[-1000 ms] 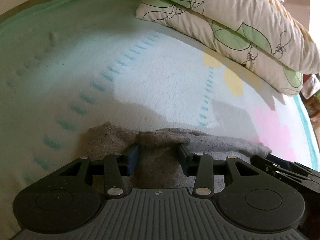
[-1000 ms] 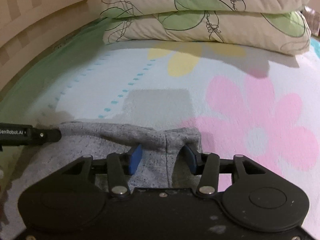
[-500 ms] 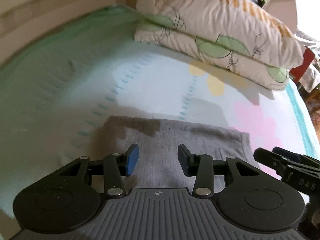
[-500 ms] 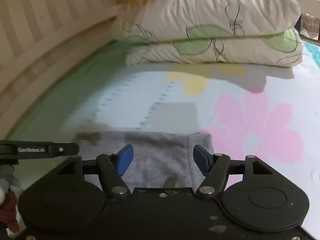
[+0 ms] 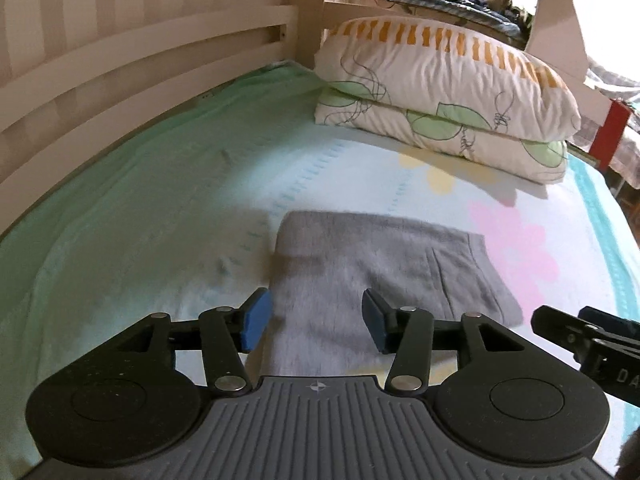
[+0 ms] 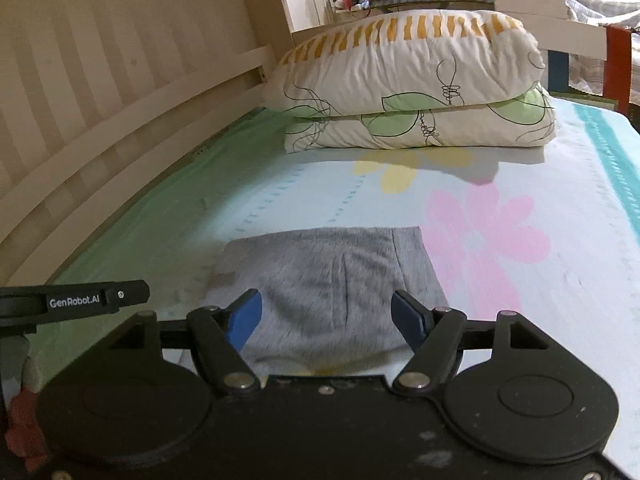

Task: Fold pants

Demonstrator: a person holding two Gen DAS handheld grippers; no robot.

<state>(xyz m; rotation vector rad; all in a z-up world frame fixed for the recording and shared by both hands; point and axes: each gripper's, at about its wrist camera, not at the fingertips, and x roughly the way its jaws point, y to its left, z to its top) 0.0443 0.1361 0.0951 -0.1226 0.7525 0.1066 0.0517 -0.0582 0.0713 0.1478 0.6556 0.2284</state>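
Landmark: the grey pants, lying flat as a folded rectangle on the bed sheet

- Far left of the pants: wooden bed rail, well apart, green edge of the sheet between
- Left gripper: a second ago its pads pinched the far hem of the pants; now the jaws stand moderately wide, have just been opening, nothing between them. It hangs above the near left part of the pants, apart from the cloth
- Right gripper: same story, was clamped on the hem a second ago, jaws have just been opening and now stand wide and empty, above the near edge of the pants
- In the right wrist view the pants show a centre crease, edges fairly square; slight motion blur on the cloth
- Judgement: both hems let go and both grippers drawn back and up, so this fold is laid down; task looks at or near its end, perhaps one more fold or a smoothing pass left
- Beyond the pants: two stacked pillows, well apart, not in the way
- Right of the pants: pink flower print on the sheet, just beside the cloth's right edge
- Nothing lies on the pants; bed around them is free for another fold
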